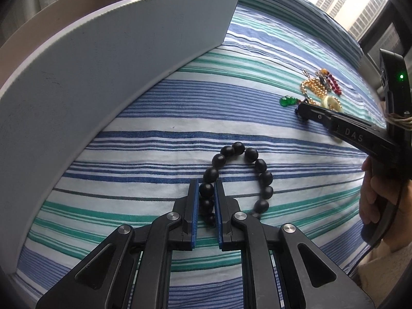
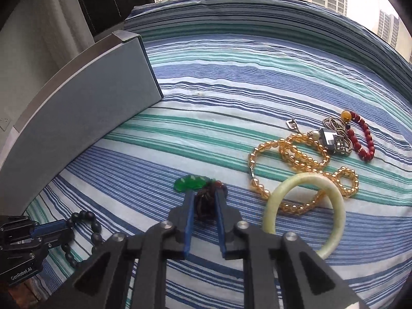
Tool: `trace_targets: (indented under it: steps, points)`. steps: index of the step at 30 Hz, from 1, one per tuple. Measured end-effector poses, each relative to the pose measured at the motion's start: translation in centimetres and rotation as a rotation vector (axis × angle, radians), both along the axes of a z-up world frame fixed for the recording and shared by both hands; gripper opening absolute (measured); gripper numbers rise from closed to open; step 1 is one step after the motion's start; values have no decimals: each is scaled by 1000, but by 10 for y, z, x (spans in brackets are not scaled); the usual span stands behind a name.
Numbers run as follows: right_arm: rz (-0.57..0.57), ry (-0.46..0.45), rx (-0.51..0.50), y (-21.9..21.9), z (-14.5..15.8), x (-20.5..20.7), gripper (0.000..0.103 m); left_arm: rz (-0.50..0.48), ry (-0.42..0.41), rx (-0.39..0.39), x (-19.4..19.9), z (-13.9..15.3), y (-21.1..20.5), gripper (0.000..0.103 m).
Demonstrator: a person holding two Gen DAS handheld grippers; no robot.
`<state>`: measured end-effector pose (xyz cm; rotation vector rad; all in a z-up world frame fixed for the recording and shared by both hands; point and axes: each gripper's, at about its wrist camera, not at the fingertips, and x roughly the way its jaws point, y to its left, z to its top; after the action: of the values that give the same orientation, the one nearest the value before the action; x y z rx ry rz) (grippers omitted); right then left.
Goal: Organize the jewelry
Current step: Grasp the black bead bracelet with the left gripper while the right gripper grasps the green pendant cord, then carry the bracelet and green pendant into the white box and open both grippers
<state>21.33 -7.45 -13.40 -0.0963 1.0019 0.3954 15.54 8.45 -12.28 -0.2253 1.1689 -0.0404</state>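
My left gripper (image 1: 206,184) is shut on a black bead bracelet (image 1: 260,166) that lies on the striped bedcover; two or three of its beads sit between the blue pads. In the right wrist view the same gripper (image 2: 65,224) and bracelet (image 2: 96,228) show at lower left. My right gripper (image 2: 204,194) is shut on the dark brown cord bundle (image 2: 206,203) of a green pendant (image 2: 190,183), which lies just past the fingertips. From the left wrist view, the right gripper (image 1: 300,109) points down at the green pendant (image 1: 287,101).
A tall grey box (image 2: 90,118) stands at the left, its wall (image 1: 103,64) close to my left gripper. Right of the pendant lie a yellow bead necklace (image 2: 303,154), a pale green bangle (image 2: 337,219), a red bead bracelet (image 2: 365,139) and a silver pendant (image 2: 332,139). A hand (image 1: 370,193) holds the right gripper's handle.
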Motion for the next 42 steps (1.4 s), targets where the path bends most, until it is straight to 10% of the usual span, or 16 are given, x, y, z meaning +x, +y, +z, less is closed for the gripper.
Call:
trace_targets:
  steps: [14, 17, 24, 28, 30, 42]
  points:
    - [56, 54, 6, -26, 15, -96, 15, -8, -1, -27, -34, 4, 14, 17]
    - [56, 33, -8, -28, 17, -104, 40, 0, 0, -9, -38, 4, 16, 37]
    - [50, 44, -24, -28, 13, -102, 42, -17, -5, 33, -37, 3, 6, 39]
    - [59, 72, -35, -18, 3, -95, 29, -27, 6, 49, -35, 2, 3, 10]
    - [53, 71, -45, -16, 3, -96, 12, -21, 10, 29, -35, 2, 5, 10]
    - [161, -45, 73, 9, 96, -110, 11, 10, -133, -85, -50, 87, 40, 9]
